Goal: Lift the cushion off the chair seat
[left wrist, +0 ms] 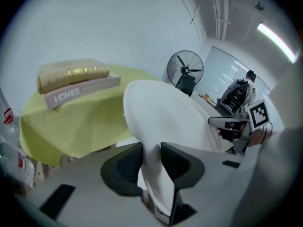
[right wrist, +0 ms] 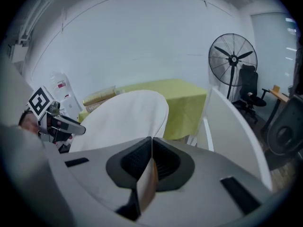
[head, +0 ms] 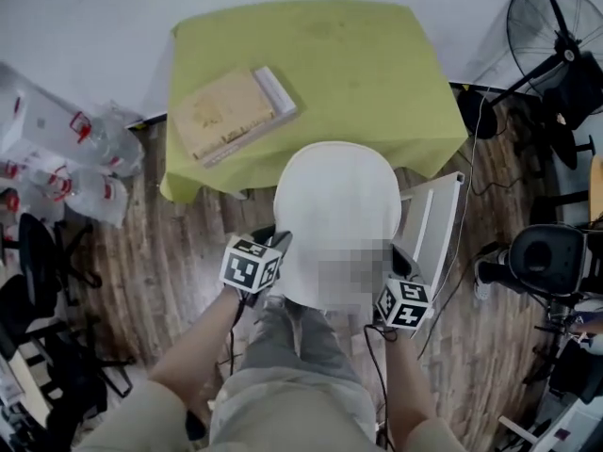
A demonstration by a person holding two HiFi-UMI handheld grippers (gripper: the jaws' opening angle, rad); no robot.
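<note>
A round white cushion (head: 334, 205) hangs in the air in front of me, held at its near edge from both sides. My left gripper (head: 273, 248) is shut on the cushion's left rim; in the left gripper view a thick fold of the cushion (left wrist: 165, 117) is pinched between the dark pads (left wrist: 124, 167). My right gripper (head: 391, 285) is shut on the right rim, where the jaws (right wrist: 150, 162) squeeze a thin flap of the cushion (right wrist: 123, 117). The white chair (head: 433, 219) stands below and to the right, its seat mostly hidden by the cushion.
A table under a yellow-green cloth (head: 377, 64) stands just beyond, with stacked books (head: 231, 111) on it. A black standing fan (head: 556, 36) is at the far right, clear plastic bags (head: 66, 149) at the left, and black office chairs (head: 546, 262) on both sides.
</note>
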